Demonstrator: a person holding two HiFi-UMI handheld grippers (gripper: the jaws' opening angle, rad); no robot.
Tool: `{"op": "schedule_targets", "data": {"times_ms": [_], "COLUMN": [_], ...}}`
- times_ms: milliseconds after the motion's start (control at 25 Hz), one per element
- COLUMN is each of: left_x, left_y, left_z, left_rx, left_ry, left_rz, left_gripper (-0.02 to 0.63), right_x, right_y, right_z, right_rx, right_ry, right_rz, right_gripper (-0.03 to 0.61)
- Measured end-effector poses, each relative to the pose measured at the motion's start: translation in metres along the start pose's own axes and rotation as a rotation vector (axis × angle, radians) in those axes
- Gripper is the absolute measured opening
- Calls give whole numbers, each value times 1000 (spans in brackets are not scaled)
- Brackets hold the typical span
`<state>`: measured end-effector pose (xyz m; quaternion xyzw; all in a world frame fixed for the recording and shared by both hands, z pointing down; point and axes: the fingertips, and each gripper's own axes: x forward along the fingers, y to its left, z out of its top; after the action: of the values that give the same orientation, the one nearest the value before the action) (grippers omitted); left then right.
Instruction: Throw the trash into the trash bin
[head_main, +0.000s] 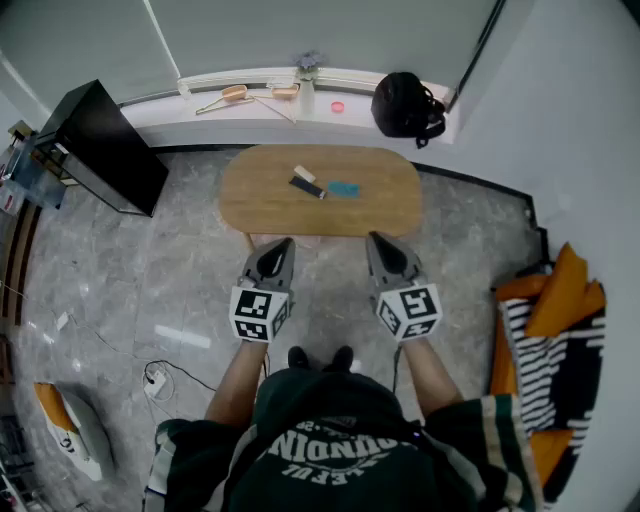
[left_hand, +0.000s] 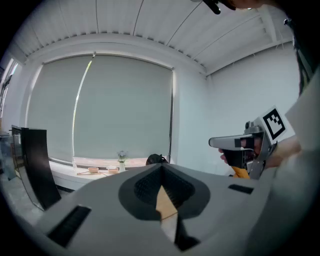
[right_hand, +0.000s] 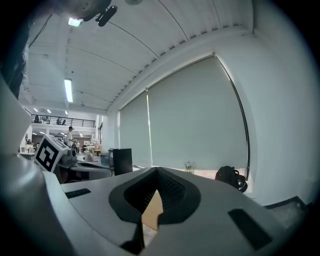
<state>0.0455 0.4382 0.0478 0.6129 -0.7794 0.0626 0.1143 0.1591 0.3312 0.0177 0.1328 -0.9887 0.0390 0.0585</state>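
Left gripper (head_main: 282, 245) and right gripper (head_main: 376, 241) pressed together, empty; trash (head_main: 308, 185) on table (head_main: 260, 205); black box (head_main: 100, 145) inside hidden

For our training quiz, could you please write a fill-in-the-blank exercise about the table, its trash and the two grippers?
1. The oval table has a top of light brown ___.
2. In the head view, the flat teal piece of trash lies to the ___ of the dark, white-tipped wrapper.
3. The left gripper and the right gripper both have their jaws ___, holding nothing.
4. The backpack on the white window ledge is ___.
Missing words: wood, right, shut, black.
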Motion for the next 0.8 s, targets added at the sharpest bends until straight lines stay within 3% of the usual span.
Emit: {"op": "schedule_targets", "data": {"times_ms": [240, 800], "left_x": [7, 26], "left_y": [0, -15], "left_z": [4, 7], "left_rx": [5, 1], "left_ry": [6, 7], "left_rz": [5, 58], "left_gripper": [-2, -2], "right_x": [3, 8], "right_y": [-14, -36], "right_z": [2, 6], "right_rx": [50, 10], "right_ry": [3, -6], "right_rz": [4, 58], "right_gripper": [-2, -2]}}
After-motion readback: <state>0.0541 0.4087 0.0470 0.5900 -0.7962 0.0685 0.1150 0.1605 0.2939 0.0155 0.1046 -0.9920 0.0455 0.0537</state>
